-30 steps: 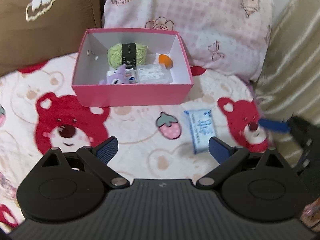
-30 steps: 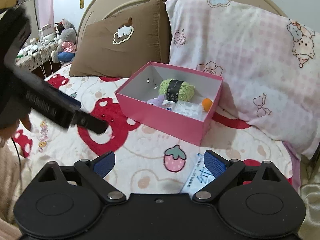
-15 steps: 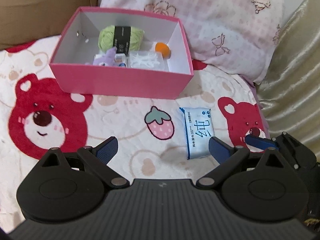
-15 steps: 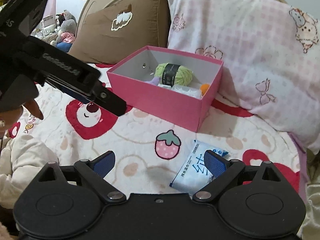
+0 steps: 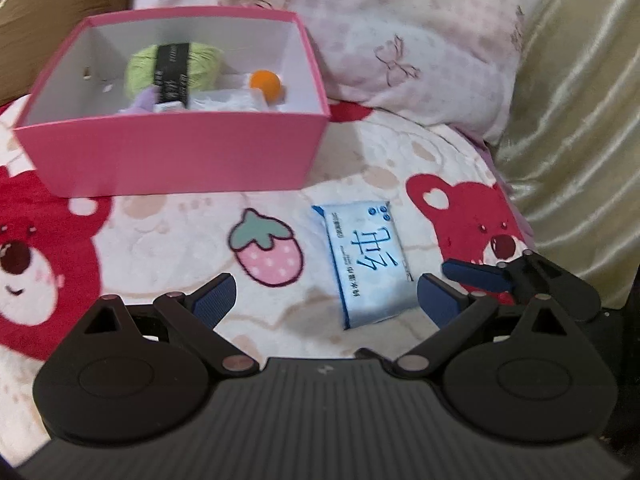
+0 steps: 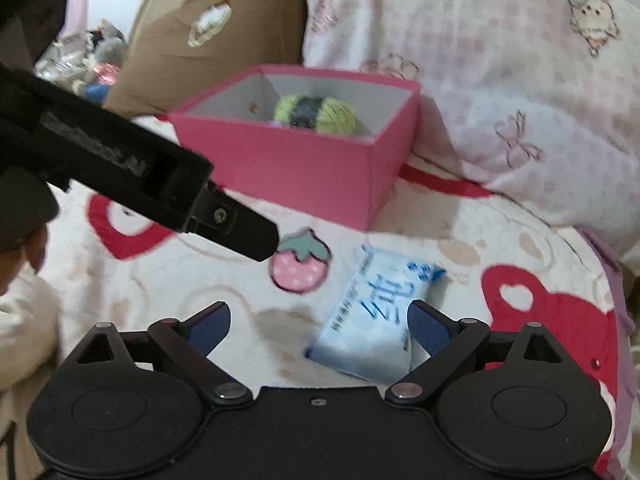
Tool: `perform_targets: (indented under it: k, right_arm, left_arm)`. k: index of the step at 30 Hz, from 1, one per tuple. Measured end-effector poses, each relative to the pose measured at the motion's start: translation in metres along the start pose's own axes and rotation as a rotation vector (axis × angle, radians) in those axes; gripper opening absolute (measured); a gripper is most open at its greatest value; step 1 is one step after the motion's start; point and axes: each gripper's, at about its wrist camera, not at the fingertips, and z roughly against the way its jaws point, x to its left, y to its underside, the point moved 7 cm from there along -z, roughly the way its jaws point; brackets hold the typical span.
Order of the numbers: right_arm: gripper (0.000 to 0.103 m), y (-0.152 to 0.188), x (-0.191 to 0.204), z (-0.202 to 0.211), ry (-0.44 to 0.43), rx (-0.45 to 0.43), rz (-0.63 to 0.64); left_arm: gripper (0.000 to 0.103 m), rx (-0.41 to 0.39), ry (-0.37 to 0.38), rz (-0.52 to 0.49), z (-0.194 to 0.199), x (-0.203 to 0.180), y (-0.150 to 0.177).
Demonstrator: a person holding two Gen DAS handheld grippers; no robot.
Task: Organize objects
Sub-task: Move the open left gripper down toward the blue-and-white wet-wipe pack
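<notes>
A light blue tissue packet (image 5: 370,256) lies flat on the bear-print blanket, in front of a pink box (image 5: 180,158). The box holds a green yarn ball (image 5: 174,66), an orange ball (image 5: 266,84), a purple toy and a clear case. My left gripper (image 5: 326,300) is open and empty, low over the blanket, its right finger beside the packet's near corner. My right gripper (image 6: 320,326) is open and empty; its right finger sits over the packet (image 6: 374,320). The box (image 6: 296,168) stands behind. The left gripper's body (image 6: 140,184) crosses the right wrist view.
A pink checked pillow (image 5: 400,32) and a brown pillow (image 6: 212,32) lean behind the box. A beige ribbed cover (image 5: 580,120) rises at the right edge of the bed. Plush toys (image 6: 100,60) sit far off at the left.
Both grippers have moved forward and down toward the tissue packet, which now looms larger between the fingers. Both stay open. The packet and box have not moved.
</notes>
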Motion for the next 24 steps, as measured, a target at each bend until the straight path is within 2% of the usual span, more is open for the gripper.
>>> perform_targets:
  k: [8, 15, 18, 20, 21, 24]
  right_arm:
    - [0.097, 0.015, -0.009, -0.018, 0.019, 0.009, -0.044]
    - [0.097, 0.021, -0.017, -0.034, 0.030, 0.007, -0.037]
    - [0.096, 0.025, -0.025, -0.042, 0.042, 0.002, -0.066]
    - [0.096, 0.026, -0.030, -0.043, 0.030, -0.012, -0.099]
    - [0.096, 0.025, -0.032, -0.044, 0.014, -0.024, -0.111]
    - [0.095, 0.024, -0.037, -0.052, 0.005, -0.005, -0.113]
  left_arm:
    - [0.097, -0.032, 0.020, -0.020, -0.032, -0.010, 0.004]
    - [0.095, -0.044, 0.004, -0.041, -0.057, -0.011, -0.001]
    - [0.092, -0.023, 0.056, -0.005, -0.068, -0.012, 0.003]
    - [0.087, 0.019, 0.140, 0.032, -0.080, -0.014, 0.005]
    - [0.079, 0.027, 0.144, 0.065, -0.086, -0.013, 0.006]
    - [0.076, 0.046, 0.139, 0.067, -0.095, -0.015, 0.009]
